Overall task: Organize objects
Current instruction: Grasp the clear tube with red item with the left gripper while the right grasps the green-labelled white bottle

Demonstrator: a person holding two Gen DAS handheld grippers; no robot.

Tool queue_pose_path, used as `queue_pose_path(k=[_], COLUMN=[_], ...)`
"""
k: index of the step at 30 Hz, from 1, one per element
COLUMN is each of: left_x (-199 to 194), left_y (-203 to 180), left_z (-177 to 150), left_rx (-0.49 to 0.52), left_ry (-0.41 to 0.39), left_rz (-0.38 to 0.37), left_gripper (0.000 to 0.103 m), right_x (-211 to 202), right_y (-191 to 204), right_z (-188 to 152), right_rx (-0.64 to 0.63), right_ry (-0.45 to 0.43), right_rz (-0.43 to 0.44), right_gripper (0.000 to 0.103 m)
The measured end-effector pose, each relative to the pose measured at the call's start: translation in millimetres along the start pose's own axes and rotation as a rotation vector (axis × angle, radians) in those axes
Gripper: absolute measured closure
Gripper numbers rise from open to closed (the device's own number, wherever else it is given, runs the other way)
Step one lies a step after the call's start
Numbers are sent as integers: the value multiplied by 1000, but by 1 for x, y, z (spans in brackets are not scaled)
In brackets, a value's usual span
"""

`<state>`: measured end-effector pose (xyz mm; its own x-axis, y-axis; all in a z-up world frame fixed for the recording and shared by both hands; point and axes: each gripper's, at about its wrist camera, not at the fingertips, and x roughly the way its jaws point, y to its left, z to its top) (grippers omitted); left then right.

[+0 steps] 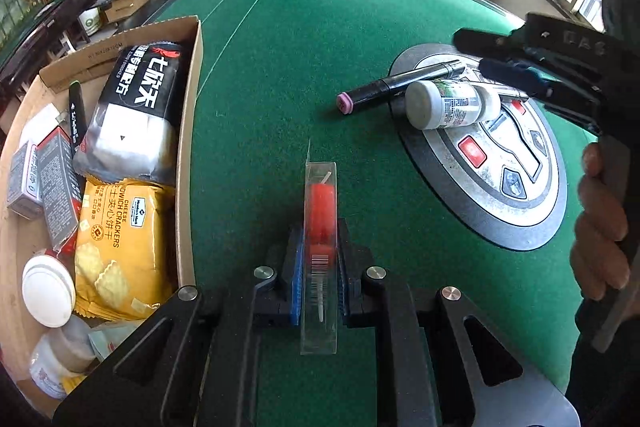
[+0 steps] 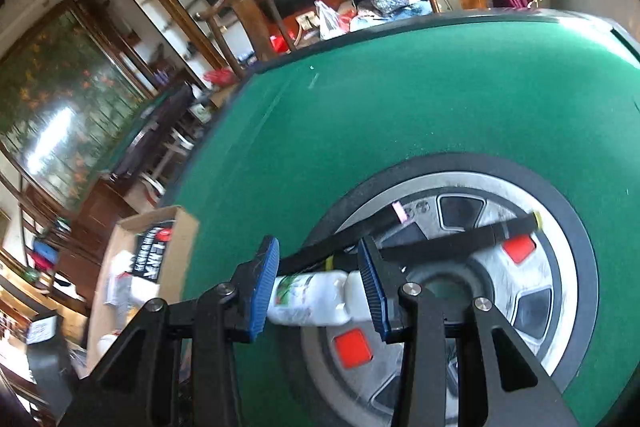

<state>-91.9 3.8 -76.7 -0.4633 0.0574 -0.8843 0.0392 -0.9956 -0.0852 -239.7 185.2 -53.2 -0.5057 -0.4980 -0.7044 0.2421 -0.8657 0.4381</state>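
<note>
Now left tongs clamped on clear candle case, low over green worktop, likely bound for the cardboard box at its left edge. Right tongs wide, straddling white bottle on centre dial, not yet pinching.

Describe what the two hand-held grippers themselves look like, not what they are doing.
Both are built alike: the left hand-held gripper and the right hand-held gripper have black angular linkage arms with triangular cut-outs, round silver pivot bolts, and ribbed blue finger pads. The right one's black body carries pale embossed lettering.
</note>
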Motion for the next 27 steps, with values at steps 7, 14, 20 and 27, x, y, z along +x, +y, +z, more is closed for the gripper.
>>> queue_pose_path(k=[7,14,20,27], left_x=[-2,-1,1,1], left_y=[2,-4,-1,-1], left_z=[-1,0,3,2], left_rx=[-14,-7,-14,-11], left_ry=[8,-1,0,-2], left_rz=[-20,-6,-13,-11], left_gripper=[90,90,90,90], right_x=[-11,-17,-22,-4], right_y=[18,29,21,18], right_z=[-41,-50,-33,-19], right_rx=[-168,-191,-91,-75], right_ry=[166,118,30,28], right_rz=[98,-9,-6,-114], right_gripper=[60,61,61,61])
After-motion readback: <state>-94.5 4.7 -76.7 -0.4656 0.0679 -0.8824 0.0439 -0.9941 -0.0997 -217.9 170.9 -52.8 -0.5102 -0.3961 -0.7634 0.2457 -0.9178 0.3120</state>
